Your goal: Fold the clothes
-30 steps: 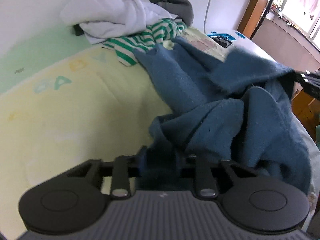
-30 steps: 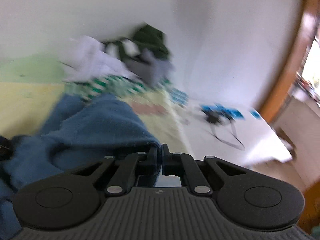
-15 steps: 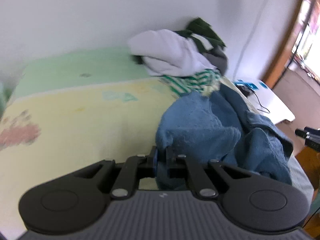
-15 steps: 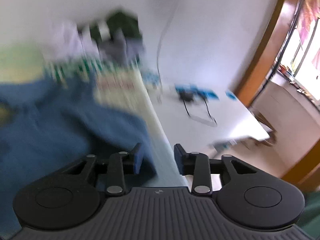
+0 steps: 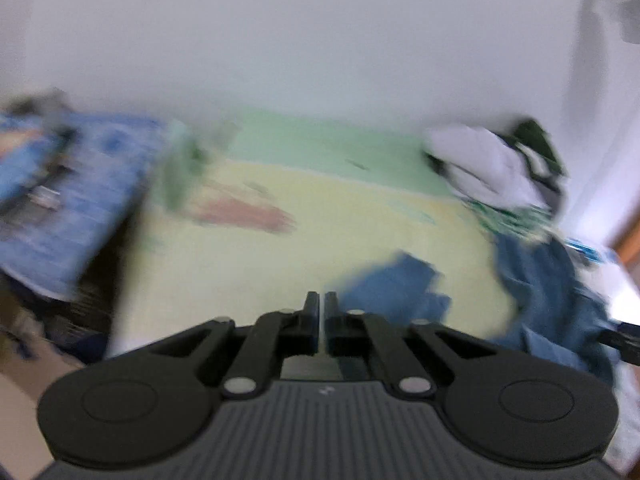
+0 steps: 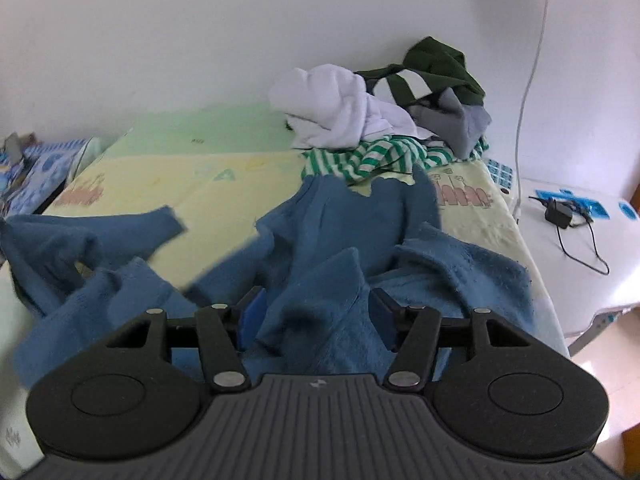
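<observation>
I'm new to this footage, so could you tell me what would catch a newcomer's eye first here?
The crumpled blue garment sprawled across the near half of the yellow bed sheet, with the open right gripper astride one of its folds. Behind it, against the wall, lies a pile of unfolded clothes: white, green-striped, grey and dark green. The left gripper is shut, its view blurred.

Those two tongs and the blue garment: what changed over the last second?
The right tongs went from shut on the blue garment to wide open, letting it drop onto the bed. The left tongs closed and swung left, away from it. The pile of other clothes stayed put by the wall.
</observation>
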Available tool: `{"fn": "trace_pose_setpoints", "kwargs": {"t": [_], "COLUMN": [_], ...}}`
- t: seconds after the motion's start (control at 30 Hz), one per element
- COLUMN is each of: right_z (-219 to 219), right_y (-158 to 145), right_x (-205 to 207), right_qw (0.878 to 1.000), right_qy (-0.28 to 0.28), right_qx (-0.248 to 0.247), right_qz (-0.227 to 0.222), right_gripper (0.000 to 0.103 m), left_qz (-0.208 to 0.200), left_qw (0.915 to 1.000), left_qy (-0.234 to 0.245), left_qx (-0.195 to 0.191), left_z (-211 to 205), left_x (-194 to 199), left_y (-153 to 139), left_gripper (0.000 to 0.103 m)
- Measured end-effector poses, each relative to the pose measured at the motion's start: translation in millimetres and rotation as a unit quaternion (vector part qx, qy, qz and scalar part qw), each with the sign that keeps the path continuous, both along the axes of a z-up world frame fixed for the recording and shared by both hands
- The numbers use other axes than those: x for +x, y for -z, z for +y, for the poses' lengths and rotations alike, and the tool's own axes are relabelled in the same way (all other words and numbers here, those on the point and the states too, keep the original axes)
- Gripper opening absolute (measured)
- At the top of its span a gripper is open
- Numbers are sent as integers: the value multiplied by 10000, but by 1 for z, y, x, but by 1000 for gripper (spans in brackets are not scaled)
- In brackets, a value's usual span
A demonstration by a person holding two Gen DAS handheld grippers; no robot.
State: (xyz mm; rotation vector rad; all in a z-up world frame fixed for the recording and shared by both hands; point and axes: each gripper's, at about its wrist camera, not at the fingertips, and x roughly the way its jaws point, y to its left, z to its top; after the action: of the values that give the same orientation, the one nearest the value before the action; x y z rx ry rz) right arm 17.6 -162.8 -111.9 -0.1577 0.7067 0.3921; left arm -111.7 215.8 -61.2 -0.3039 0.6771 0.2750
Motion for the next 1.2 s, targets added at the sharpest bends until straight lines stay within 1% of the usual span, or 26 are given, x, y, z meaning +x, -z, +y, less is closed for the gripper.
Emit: {"fn": "trace_pose_setpoints", "kwargs": {"t": [0.03, 0.1, 0.13, 0.2, 0.27, 0.3, 0.33, 0.37, 0.4, 0.47, 0.53, 0.57, 0.6, 0.67, 0.7, 0.87, 0.97, 1.0, 1.03, 1.1, 1.17, 1.2], "right_z": [-1, -4, -5, -10, -15, -17, -18, -20, -21, -28, -38, -44, -50, -60, -64, -83, -94, -98, -102, -99, -96, -96], "right_y": [1, 9, 14, 26, 37, 36, 34, 33, 31, 24, 16, 13, 11, 10, 12, 23, 29, 31, 33, 34, 34, 28], "right_x": [-1, -3, -4, 2, 5, 4, 2, 1, 0, -4, -9, -13, -17, -23, -26, -39, -47, -49, -52, -50, -47, -45], "right_qw": [10000, 9995, 9990, 9984, 9969, 9966, 9963, 9959, 9953, 9952, 9947, 9944, 9941, 9934, 9929, 9887, 9849, 9833, 9817, 9813, 9804, 9816], "right_qy": [-37, 20, 58, 122, 240, 286, 330, 374, 418, 482, 593, 661, 731, 855, 908, 1173, 1330, 1382, 1433, 1357, 1267, 1281], "right_qx": [-62, -306, -398, -325, -147, -43, 63, 169, 274, 423, 524, 532, 534, 471, 396, 22, -203, -278, -353, -599, -850, -834], "right_qz": [43, 110, 189, 448, 734, 768, 788, 807, 827, 746, 657, 623, 591, 603, 658, 932, 1094, 1148, 1202, 1226, 1244, 1140], "right_gripper": [60, 61, 61, 59, 44, 23, 17, 15, 12, 11, 11, 11, 11, 11, 11, 10, 10, 11, 12, 14, 19, 25], "left_qz": [2, 77, 139, 253, 329, 371, 423, 499, 583, 713, 690, 645, 616, 619, 629, 766, 852, 882, 886, 879, 901, 932], "left_qw": [9999, 9996, 9996, 9994, 9979, 9962, 9936, 9899, 9861, 9799, 9742, 9709, 9672, 9578, 9538, 9429, 9358, 9350, 9344, 9338, 9326, 9303], "left_qy": [-127, -224, -176, -27, 441, 688, 948, 1216, 1444, 1769, 2047, 2190, 2341, 2675, 2811, 3200, 3408, 3424, 3444, 3466, 3493, 3545], "left_qx": [-16, -168, -189, -243, -335, -376, -439, -525, -573, -584, -659, -722, -777, -851, -852, -508, -311, -259, -198, -134, -123, -149], "left_z": [9, 21, 19, 12, -13, -26, -39, -51, -64, -87, -101, -107, -112, -122, -127, -155, -170, -173, -176, -178, -176, -174], "left_x": [-7, -15, -15, -15, -10, -7, -3, 1, 6, 13, 14, 14, 14, 14, 14, 23, 28, 32, 35, 38, 39, 38], "left_y": [-2, -1, 1, 6, 14, 19, 24, 31, 38, 51, 58, 59, 60, 62, 63, 72, 78, 80, 81, 82, 81, 78], "left_gripper": [0, 0, 0, 0, 0, 0, 3, 18, 42, 57, 60, 65, 74, 81, 81, 81, 68, 60, 56, 49, 42, 41]}}
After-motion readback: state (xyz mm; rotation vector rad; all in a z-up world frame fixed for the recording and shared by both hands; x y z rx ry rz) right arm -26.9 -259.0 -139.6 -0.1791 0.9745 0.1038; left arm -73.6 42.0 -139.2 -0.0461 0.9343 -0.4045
